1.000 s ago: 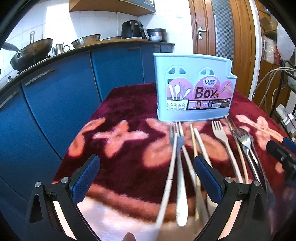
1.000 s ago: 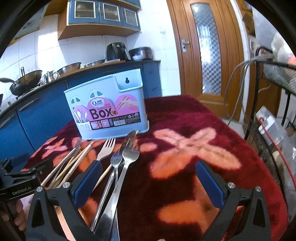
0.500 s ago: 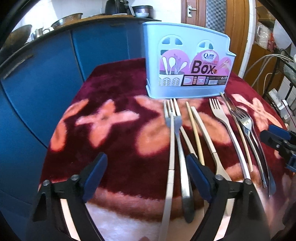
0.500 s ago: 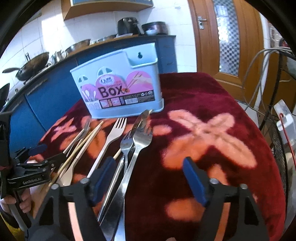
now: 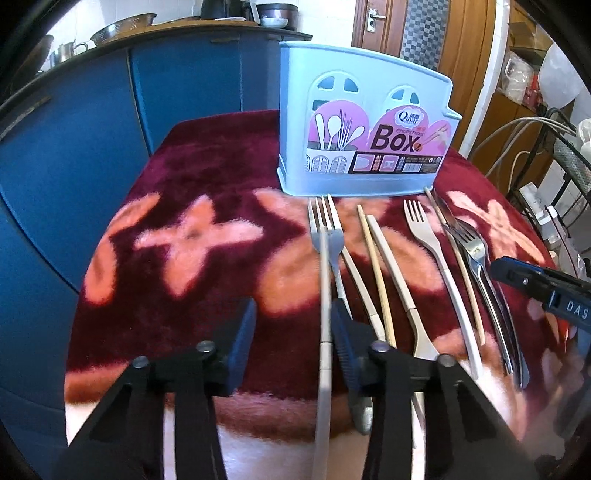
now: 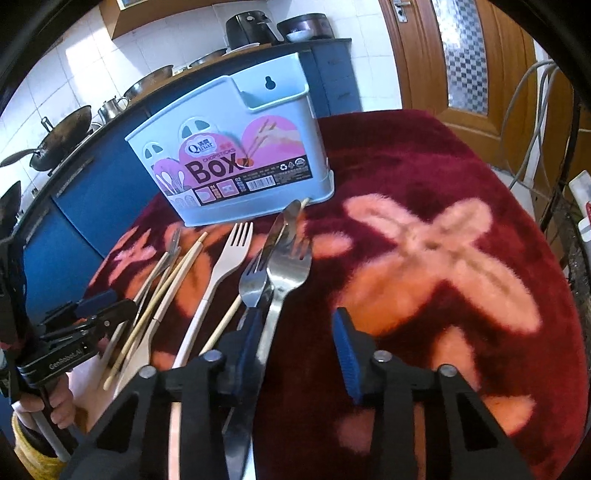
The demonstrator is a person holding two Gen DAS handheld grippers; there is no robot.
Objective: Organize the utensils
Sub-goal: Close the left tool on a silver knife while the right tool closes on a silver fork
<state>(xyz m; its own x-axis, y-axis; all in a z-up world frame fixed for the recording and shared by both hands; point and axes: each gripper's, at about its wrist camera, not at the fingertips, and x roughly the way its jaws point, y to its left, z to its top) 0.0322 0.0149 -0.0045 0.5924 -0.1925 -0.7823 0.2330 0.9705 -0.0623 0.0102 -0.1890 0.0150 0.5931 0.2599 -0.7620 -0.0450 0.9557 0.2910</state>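
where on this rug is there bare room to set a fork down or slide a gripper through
Free: the rug right of the steel forks, out to its far edge, and the patch left of the leftmost fork, toward the blue cabinets. Crowded: the strip in front of the box, where forks and chopsticks lie side by side, some overlapping.

Both grippers narrowed and dropped toward the utensils; left gripper [image 5: 291,332], right gripper [image 6: 295,343].

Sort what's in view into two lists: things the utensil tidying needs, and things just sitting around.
For the job: utensil box, forks, chopsticks, knife, left gripper, right gripper.

Lying about: wok, air fryer, colander, cables.
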